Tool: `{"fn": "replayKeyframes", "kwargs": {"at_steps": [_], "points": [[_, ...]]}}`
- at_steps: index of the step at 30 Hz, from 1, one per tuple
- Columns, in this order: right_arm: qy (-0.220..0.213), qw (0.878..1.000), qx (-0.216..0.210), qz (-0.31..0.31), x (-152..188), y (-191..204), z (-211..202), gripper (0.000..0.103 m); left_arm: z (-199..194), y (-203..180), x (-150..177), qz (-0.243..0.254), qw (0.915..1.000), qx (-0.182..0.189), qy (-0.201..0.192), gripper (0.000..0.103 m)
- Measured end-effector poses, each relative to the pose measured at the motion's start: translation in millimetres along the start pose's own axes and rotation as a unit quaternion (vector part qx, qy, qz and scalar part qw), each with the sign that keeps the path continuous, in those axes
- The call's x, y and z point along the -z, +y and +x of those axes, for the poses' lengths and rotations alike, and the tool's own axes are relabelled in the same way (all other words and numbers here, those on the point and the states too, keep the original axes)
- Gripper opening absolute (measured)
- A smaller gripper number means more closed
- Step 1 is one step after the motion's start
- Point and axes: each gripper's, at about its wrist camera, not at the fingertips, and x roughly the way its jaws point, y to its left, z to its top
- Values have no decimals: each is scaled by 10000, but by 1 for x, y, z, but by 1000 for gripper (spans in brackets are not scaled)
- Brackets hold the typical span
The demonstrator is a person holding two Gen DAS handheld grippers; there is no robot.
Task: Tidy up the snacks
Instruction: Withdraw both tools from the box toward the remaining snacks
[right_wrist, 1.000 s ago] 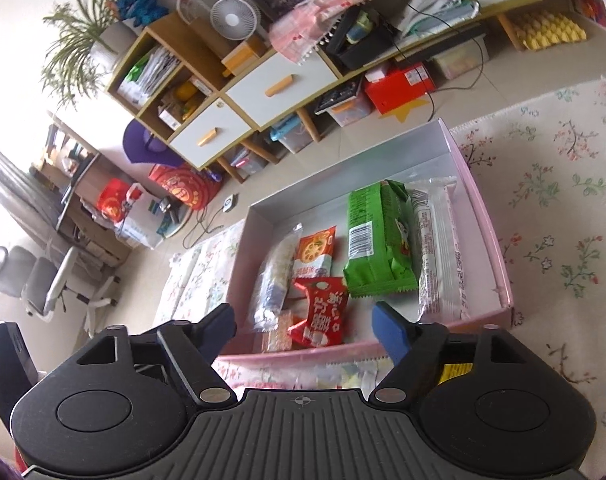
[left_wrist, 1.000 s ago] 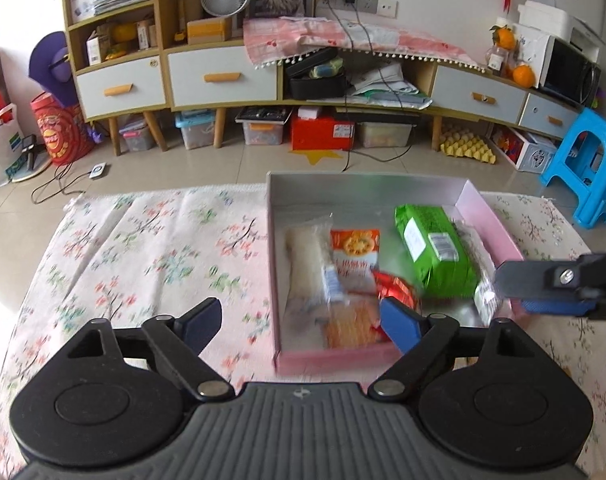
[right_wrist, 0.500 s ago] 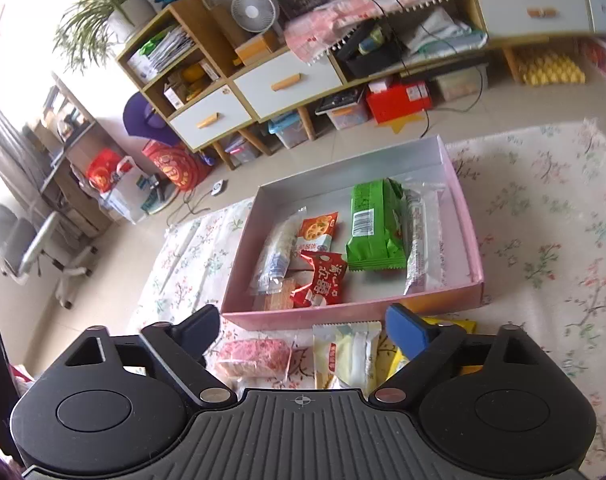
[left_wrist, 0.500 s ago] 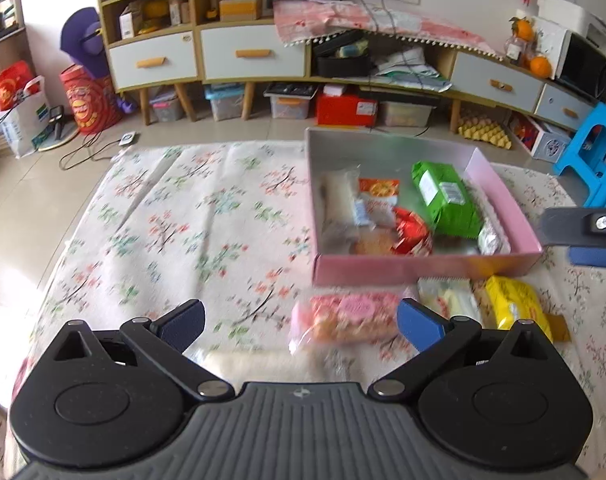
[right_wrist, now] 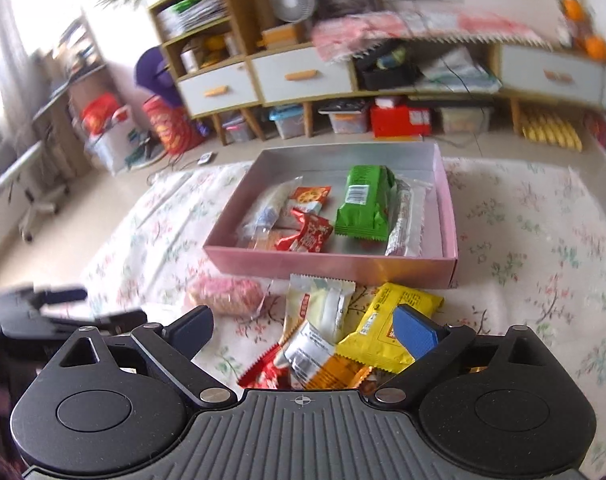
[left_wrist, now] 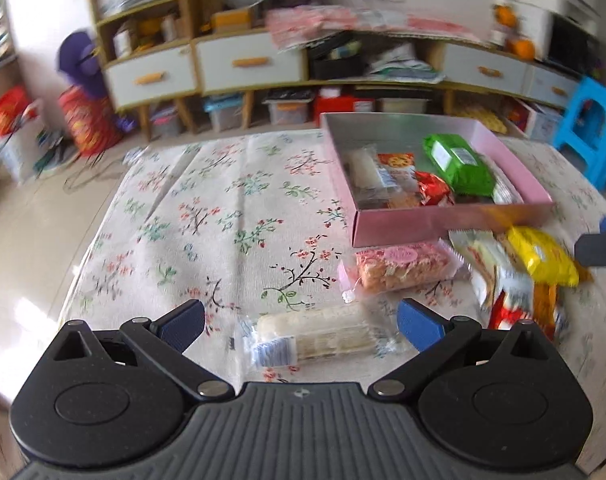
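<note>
A pink box (left_wrist: 443, 220) (right_wrist: 323, 266) sits on the floral cloth. It holds a green pack (left_wrist: 457, 164) (right_wrist: 363, 204), a red pack (left_wrist: 433, 194) (right_wrist: 307, 234) and several other snacks. In front of the box lie a pink crispy bar (left_wrist: 403, 266) (right_wrist: 223, 296), a yellow pack (left_wrist: 541, 254) (right_wrist: 387, 332) and a cream pack (right_wrist: 323, 308). My left gripper (left_wrist: 301, 326) is open, and a white rice-cracker pack (left_wrist: 311, 336) lies untouched on the cloth between its fingers. My right gripper (right_wrist: 303, 328) is open over the pile of loose packs.
The floral cloth (left_wrist: 223, 220) covers the table. A blue stool (left_wrist: 591, 120) stands at the right. Cabinets and storage bins (right_wrist: 287, 120) line the far wall, and an office chair (right_wrist: 19, 184) stands at the left. Each gripper shows at the edge of the other's view.
Both grippers have drawn back from the box toward the near edge, and their jaws have widened. The loose snacks in front of the box have come into view. The right view has rolled level.
</note>
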Motion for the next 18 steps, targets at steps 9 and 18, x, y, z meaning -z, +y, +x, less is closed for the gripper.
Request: {"fn": "replayKeyframes", "kwargs": {"at_steps": [9, 18], "points": [[-45, 9954, -309, -904, 36, 5, 2, 98, 17, 13, 24, 1174, 9918, 342, -379, 102], [170, 9812, -564, -1839, 66, 22, 14, 98, 39, -1, 23, 1506, 9860, 709, -116, 102]]}}
